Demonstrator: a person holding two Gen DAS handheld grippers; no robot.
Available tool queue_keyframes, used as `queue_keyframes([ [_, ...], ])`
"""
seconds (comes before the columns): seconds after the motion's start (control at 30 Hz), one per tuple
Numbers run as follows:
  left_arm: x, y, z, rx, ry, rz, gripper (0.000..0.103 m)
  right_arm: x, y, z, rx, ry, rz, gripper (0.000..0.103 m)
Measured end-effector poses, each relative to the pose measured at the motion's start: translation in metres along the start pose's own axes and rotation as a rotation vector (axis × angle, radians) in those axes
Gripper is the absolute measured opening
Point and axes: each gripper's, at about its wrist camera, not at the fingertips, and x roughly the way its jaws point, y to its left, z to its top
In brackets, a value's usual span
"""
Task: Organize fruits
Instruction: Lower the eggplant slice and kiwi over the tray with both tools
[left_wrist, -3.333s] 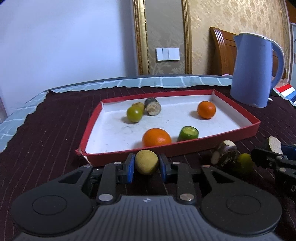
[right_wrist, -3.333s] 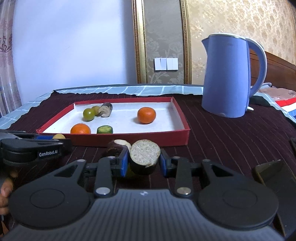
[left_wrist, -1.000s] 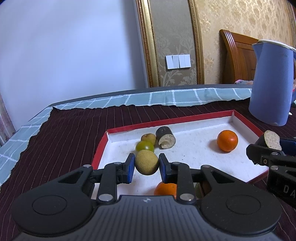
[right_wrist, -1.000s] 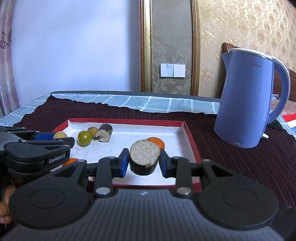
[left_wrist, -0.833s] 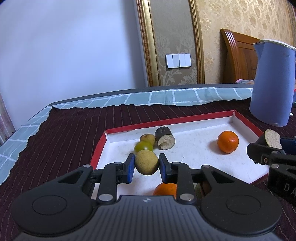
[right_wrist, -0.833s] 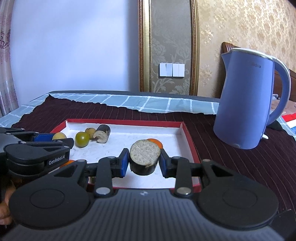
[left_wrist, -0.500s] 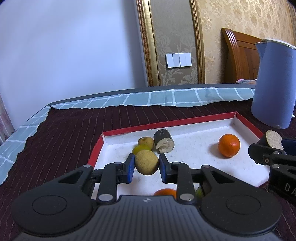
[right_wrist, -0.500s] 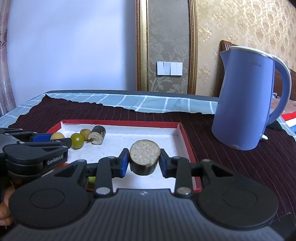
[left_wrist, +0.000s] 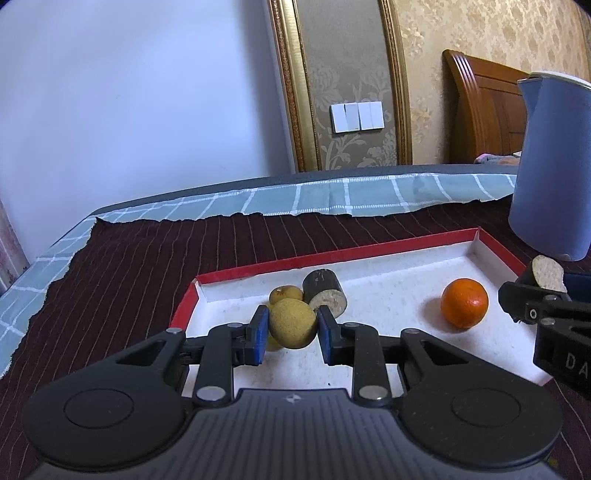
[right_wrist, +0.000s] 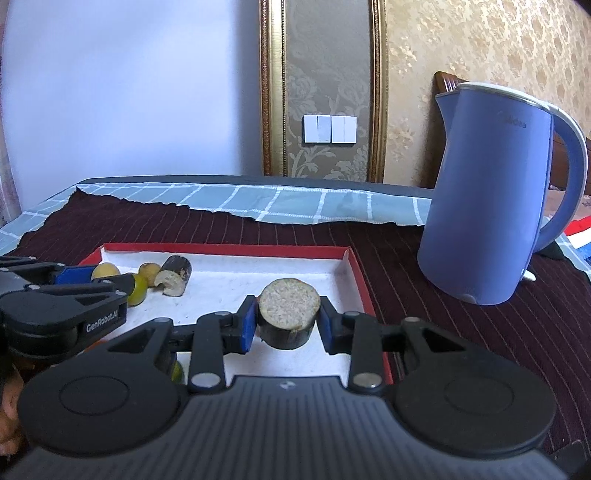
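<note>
My left gripper (left_wrist: 291, 328) is shut on a round yellow-brown fruit (left_wrist: 291, 323) and holds it over the left part of the red-rimmed white tray (left_wrist: 332, 256). My right gripper (right_wrist: 288, 325) is shut on a dark-skinned cut fruit chunk (right_wrist: 289, 312) with a pale cut face, held over the tray's right part (right_wrist: 354, 273). In the tray lie an orange (left_wrist: 464, 302), a dark cut chunk (left_wrist: 325, 295), a small yellow fruit (left_wrist: 284, 294) and a green fruit (right_wrist: 137, 290).
A blue electric kettle (right_wrist: 491, 206) stands right of the tray on the dark red striped cloth (left_wrist: 147, 258). A light blue checked cloth (left_wrist: 332, 195) covers the far table edge. A wall with switches (right_wrist: 330, 129) is behind.
Both grippers have moved forward and a little down over the tray, each still holding its fruit. The fruits in the tray have not moved.
</note>
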Motion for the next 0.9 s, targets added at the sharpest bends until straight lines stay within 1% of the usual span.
queue_keyframes([
  [0.3, 0.013, -0.008, 0.005, 0.006, 0.024, -0.004, 0.027, 0.018, -0.008, 0.007, 0.022, 0.032, -0.015, 0.032],
  [0.47, 0.019, -0.012, 0.008, 0.023, 0.017, 0.001, 0.027, 0.032, -0.012, 0.01, 0.027, 0.051, -0.033, 0.032],
  [0.9, 0.035, -0.021, 0.015, 0.04, 0.032, 0.001, 0.027, 0.06, -0.021, 0.015, 0.062, 0.092, -0.052, 0.032],
])
